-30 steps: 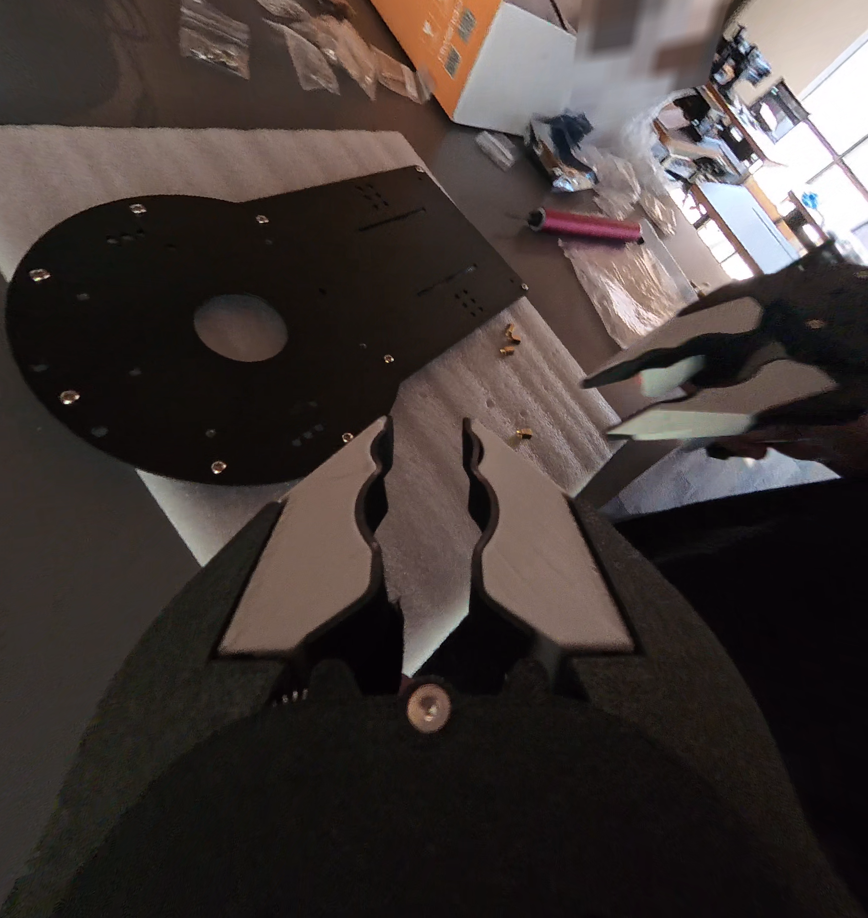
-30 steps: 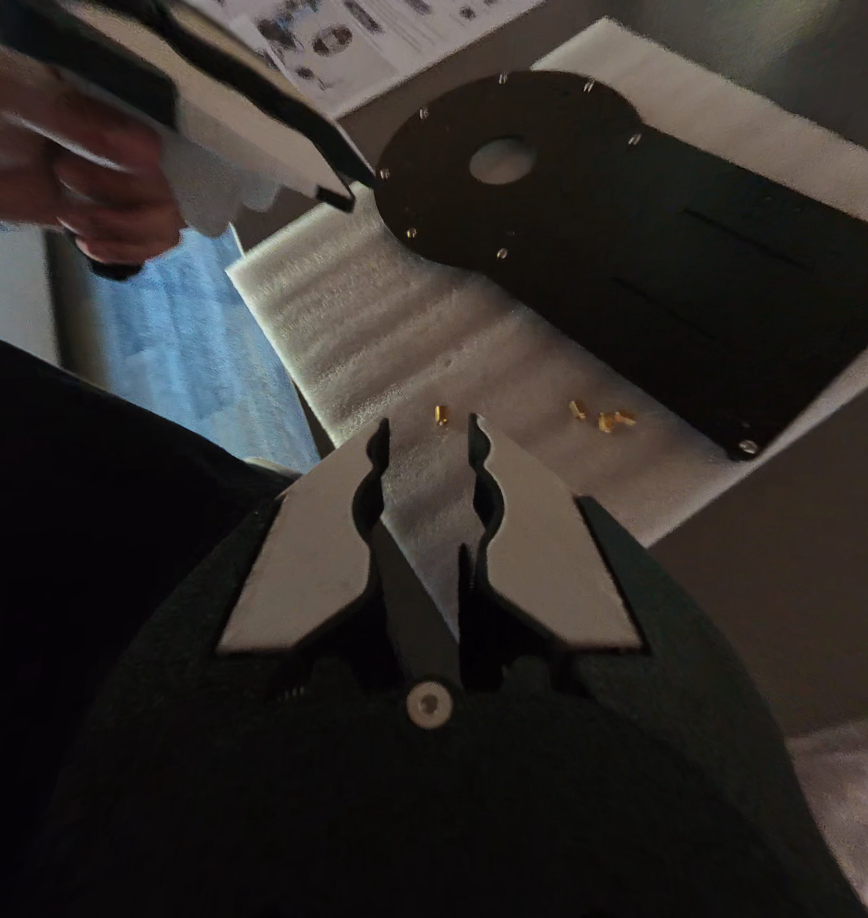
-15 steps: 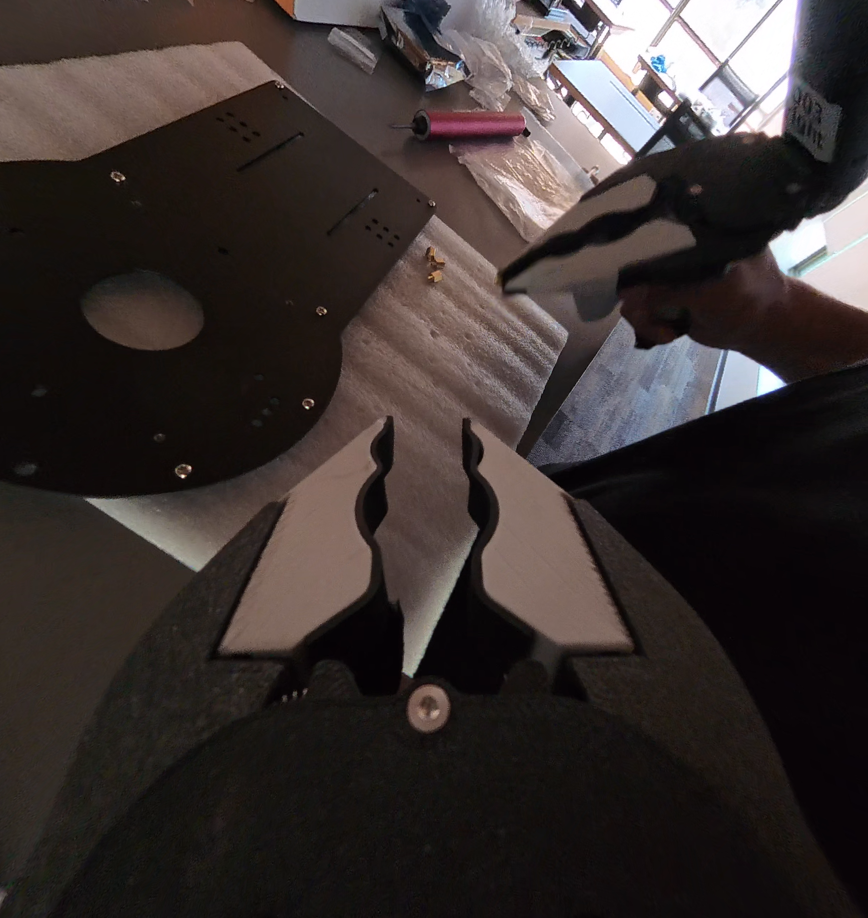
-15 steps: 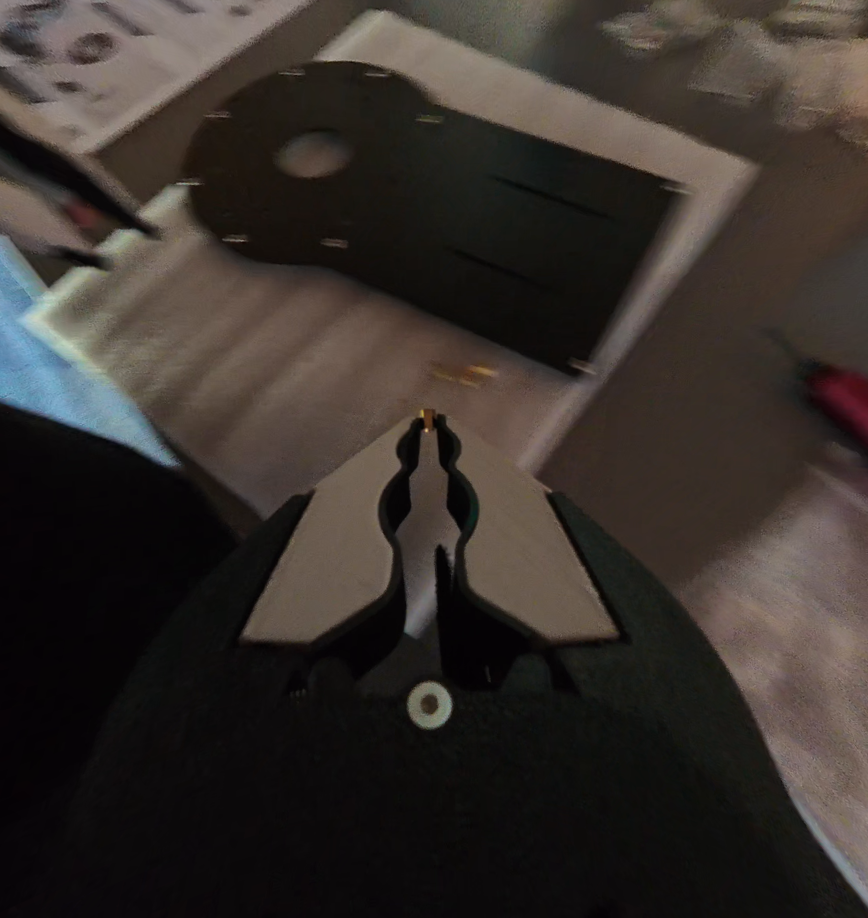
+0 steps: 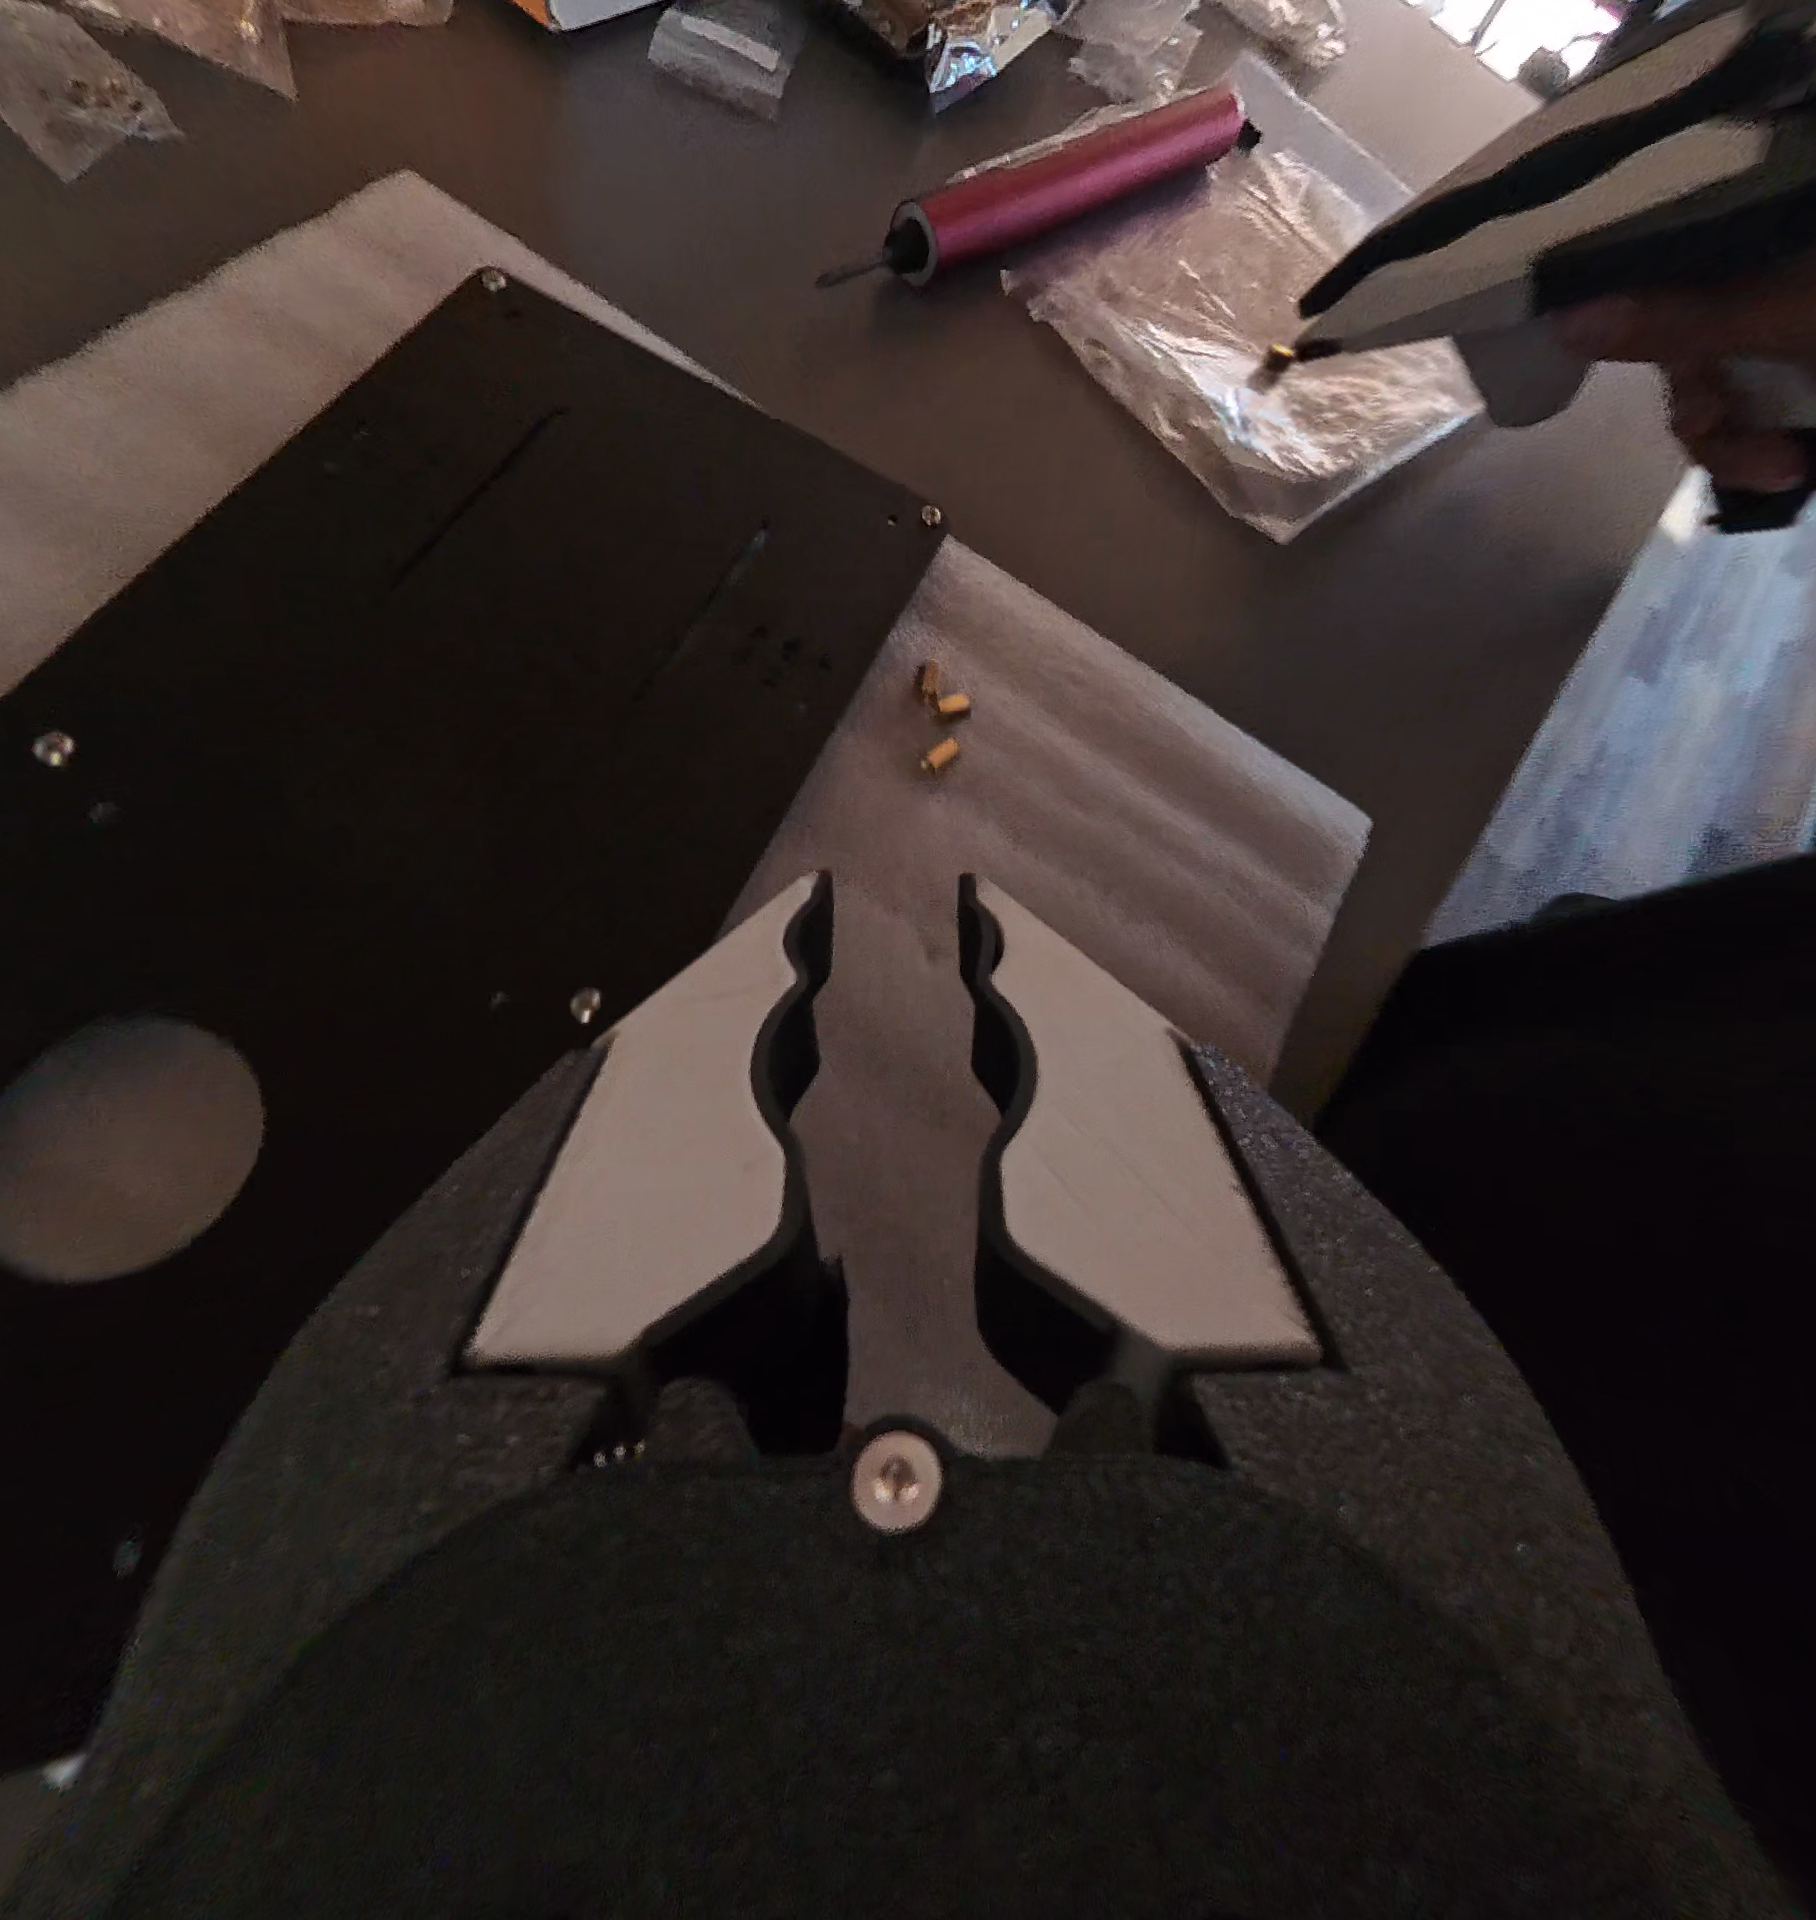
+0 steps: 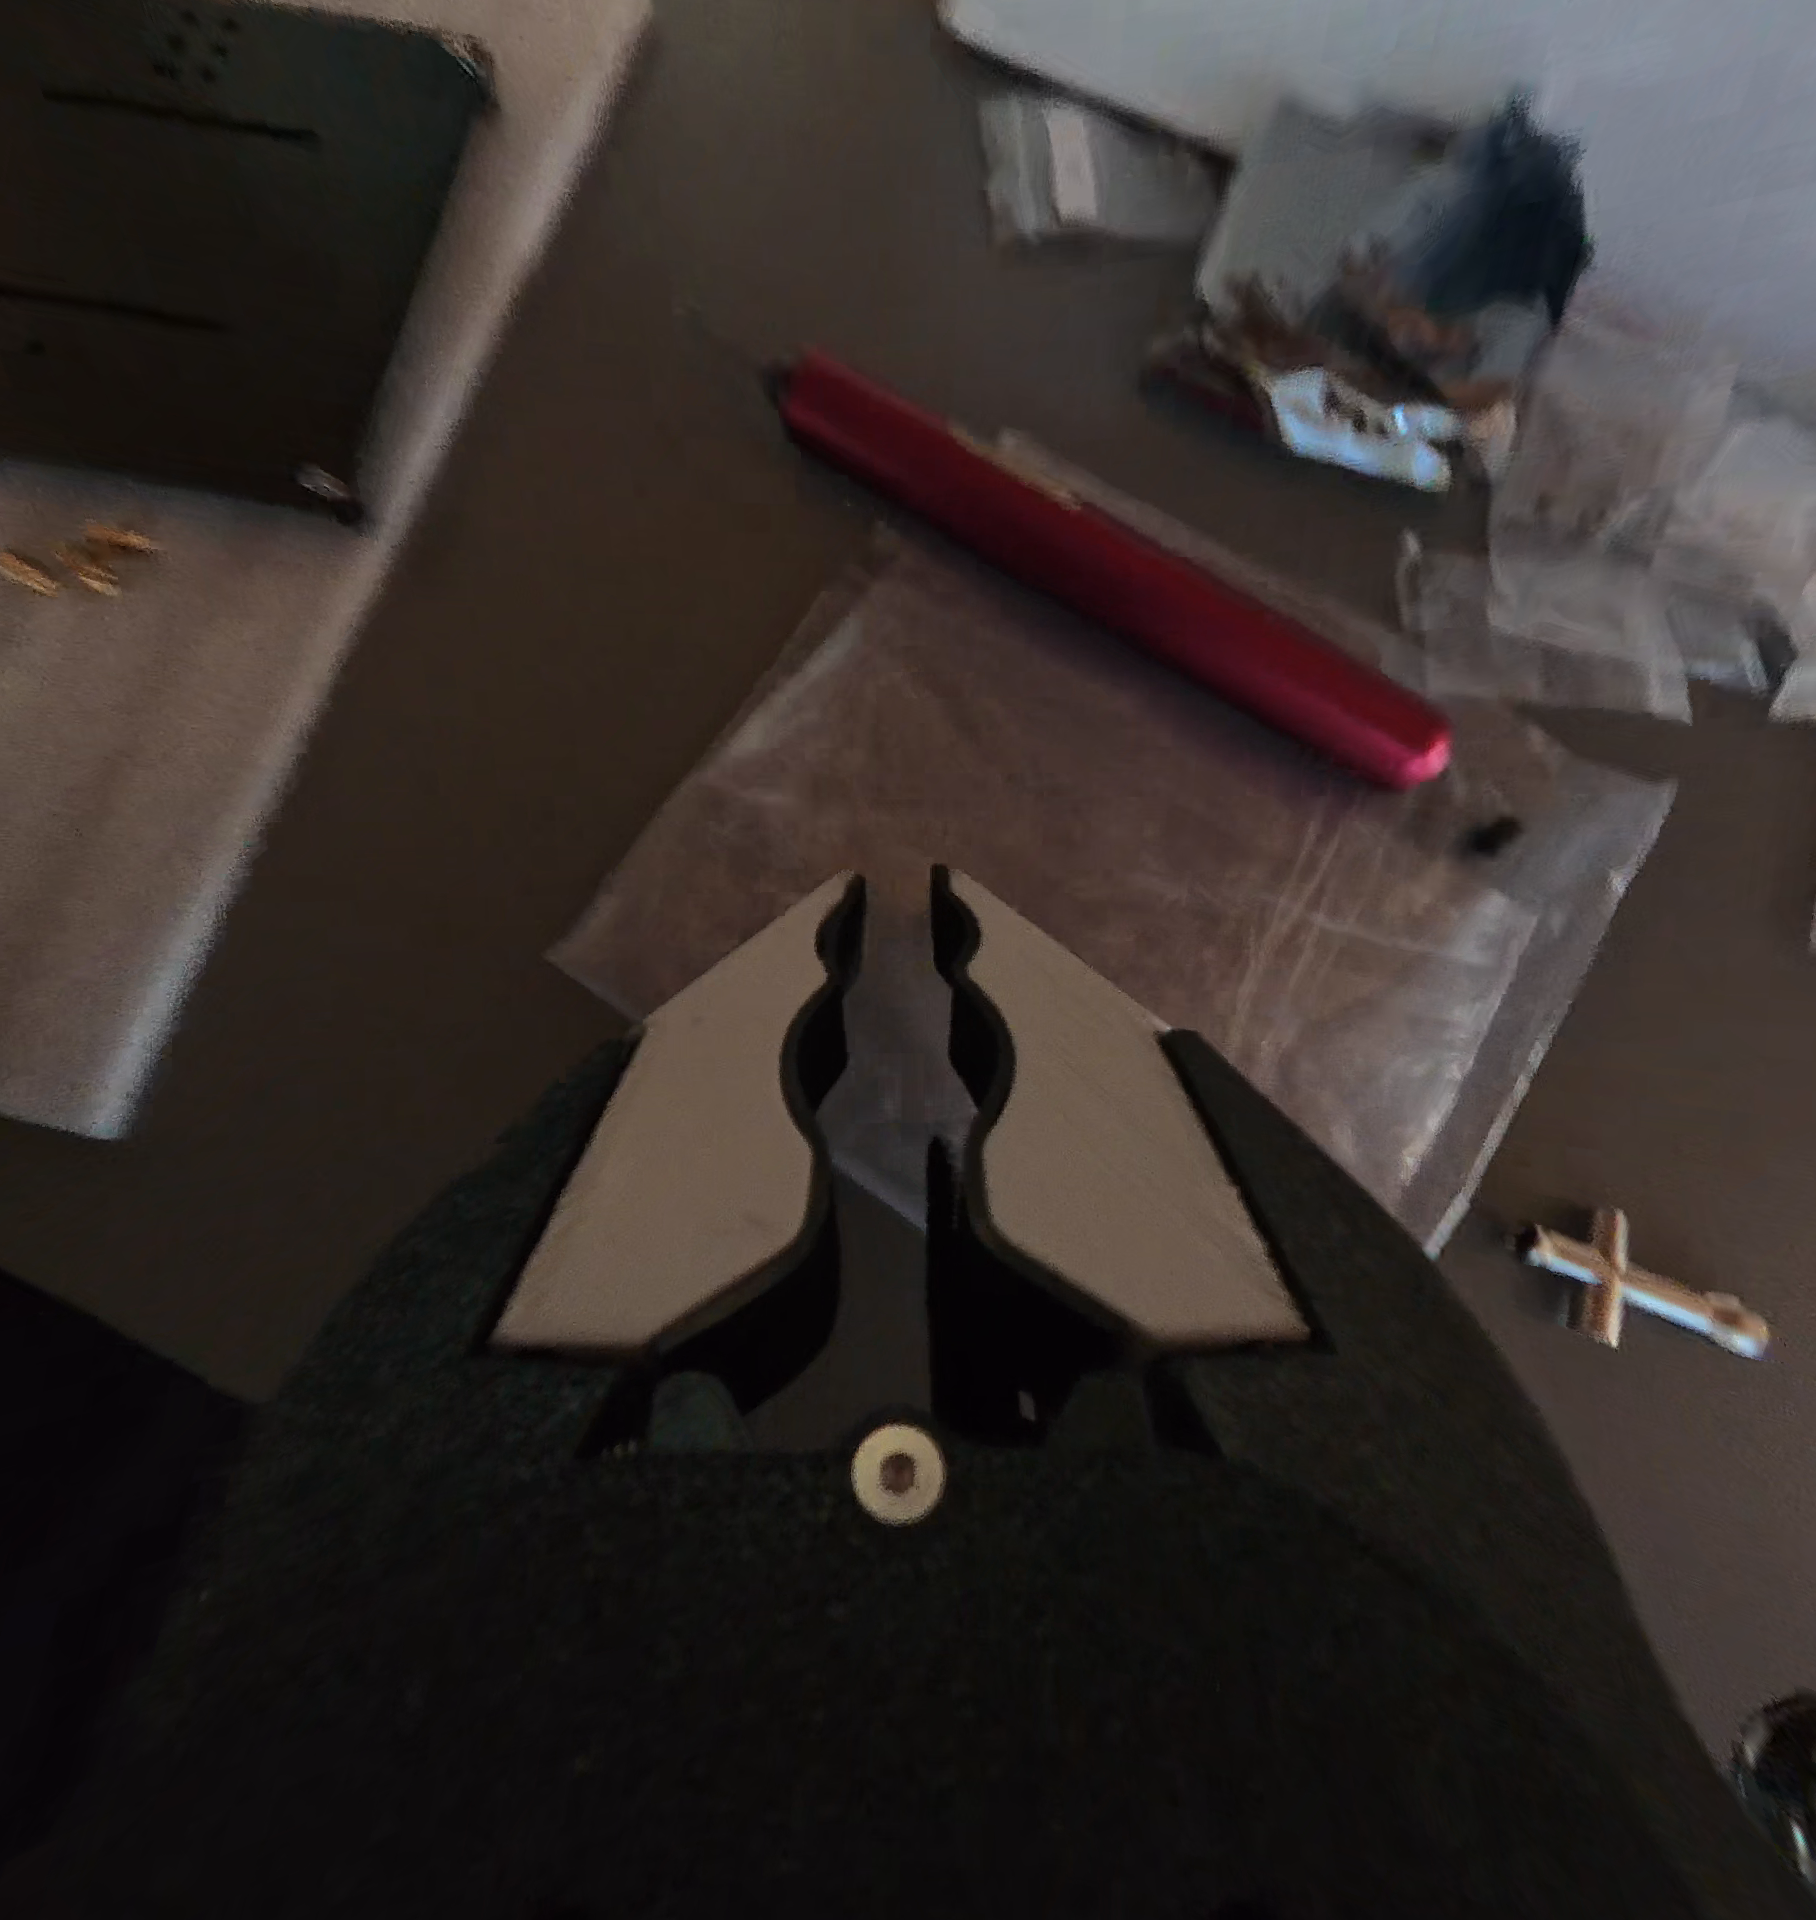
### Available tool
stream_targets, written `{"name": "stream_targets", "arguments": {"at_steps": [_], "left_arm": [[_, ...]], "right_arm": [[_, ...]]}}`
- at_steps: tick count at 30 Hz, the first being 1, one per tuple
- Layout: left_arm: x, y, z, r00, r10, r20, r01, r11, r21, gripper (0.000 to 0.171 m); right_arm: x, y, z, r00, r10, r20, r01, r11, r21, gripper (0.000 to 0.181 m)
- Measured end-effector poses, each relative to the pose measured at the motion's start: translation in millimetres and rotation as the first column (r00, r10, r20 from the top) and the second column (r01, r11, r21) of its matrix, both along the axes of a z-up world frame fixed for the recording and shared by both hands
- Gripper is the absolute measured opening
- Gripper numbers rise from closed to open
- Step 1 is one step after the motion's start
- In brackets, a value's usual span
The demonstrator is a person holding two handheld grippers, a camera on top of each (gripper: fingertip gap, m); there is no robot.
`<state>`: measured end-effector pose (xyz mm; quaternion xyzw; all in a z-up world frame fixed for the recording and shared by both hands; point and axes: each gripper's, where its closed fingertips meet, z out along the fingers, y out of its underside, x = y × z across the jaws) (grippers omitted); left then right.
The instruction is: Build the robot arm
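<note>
Left gripper (image 5: 896,894) spread and empty; right gripper (image 6: 899,883) over the clear bag (image 6: 1143,831).

Your left jaws gape above the white foam sheet (image 5: 1143,831) near its bench-edge corner, 3 brass standoffs (image 5: 940,717) just ahead beside the black plate (image 5: 416,727). Your right jaws sit narrowly parted; 1 brass piece (image 5: 1278,356) shows at their tip, but I cannot tell whether it is pinched. It looks light, hard and slippery: grip its sides with the very tips.
</note>
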<state>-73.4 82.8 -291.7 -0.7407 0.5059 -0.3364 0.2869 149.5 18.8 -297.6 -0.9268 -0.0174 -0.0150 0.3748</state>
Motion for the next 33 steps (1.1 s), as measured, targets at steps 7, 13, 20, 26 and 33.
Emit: {"name": "stream_targets", "arguments": {"at_steps": [7,13,20,26,33], "left_arm": [[40,-5,-12,0.999,0.016,-0.036,-0.015,0.999,0.044,0.018],[47,-2,-21,0.989,-0.015,-0.146,0.039,0.985,0.168,0.014],[39,-6,-24,0.978,-0.046,-0.203,0.089,0.975,0.203,0.007],[29,-1,-18,0.978,-0.010,-0.206,0.059,0.971,0.233,0.006],[31,7,3,0.995,0.009,-0.104,0.009,0.986,0.168,0.005]], "right_arm": [[-129,46,15,0.918,0.351,-0.185,-0.328,0.934,0.144,0.016],[-160,63,-2,0.818,0.567,-0.098,-0.559,0.823,0.104,0.016],[-171,72,-12,0.688,0.724,-0.058,-0.724,0.690,0.029,0.023],[-175,73,-18,0.661,0.747,-0.072,-0.749,0.663,-0.005,0.016],[-151,67,-2,0.726,0.685,-0.057,-0.685,0.728,0.019,0.015]]}}
